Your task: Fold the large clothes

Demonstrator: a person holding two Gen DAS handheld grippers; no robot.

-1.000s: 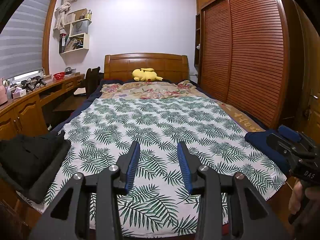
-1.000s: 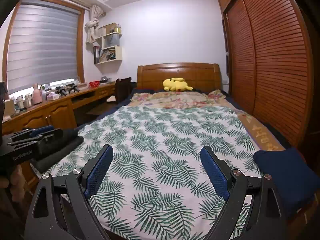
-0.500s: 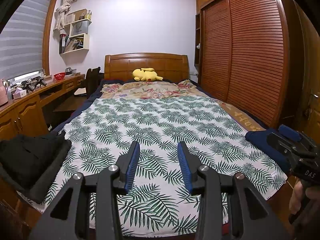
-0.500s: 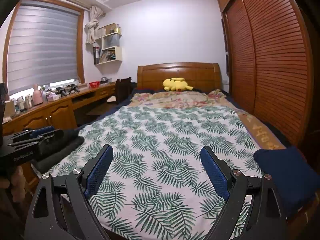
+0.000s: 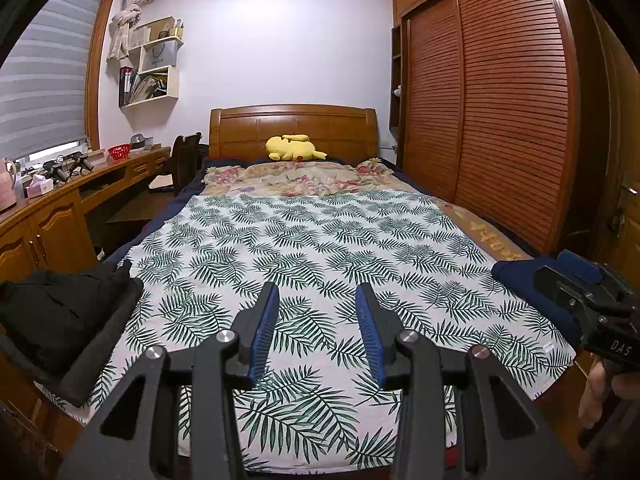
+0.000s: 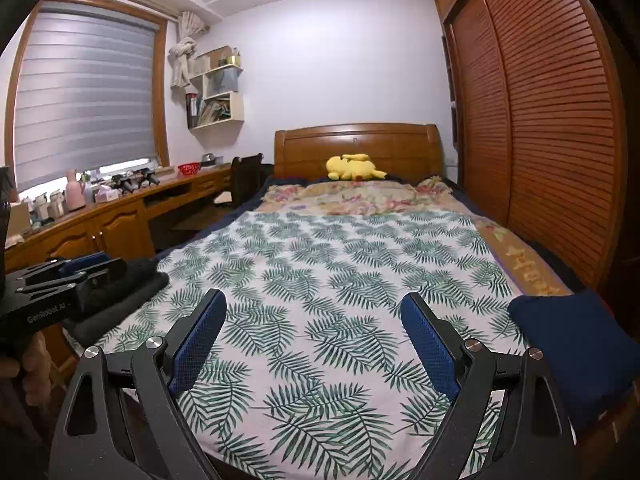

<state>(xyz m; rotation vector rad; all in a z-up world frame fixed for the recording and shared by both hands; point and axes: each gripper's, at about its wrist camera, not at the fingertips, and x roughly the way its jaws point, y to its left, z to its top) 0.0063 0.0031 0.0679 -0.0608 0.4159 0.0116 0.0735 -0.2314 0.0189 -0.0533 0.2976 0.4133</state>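
The folded dark blue cloth (image 6: 576, 344) on the bed's right corner runs behind the right gripper's black arm, so part is hidden. The black folded clothes (image 5: 52, 320) are cut off by the left edge. The small things on the long wooden desk (image 6: 100, 216) are too tiny to tell.

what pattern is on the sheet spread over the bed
Green palm leaves on white sheet, clearest in the right wrist view.
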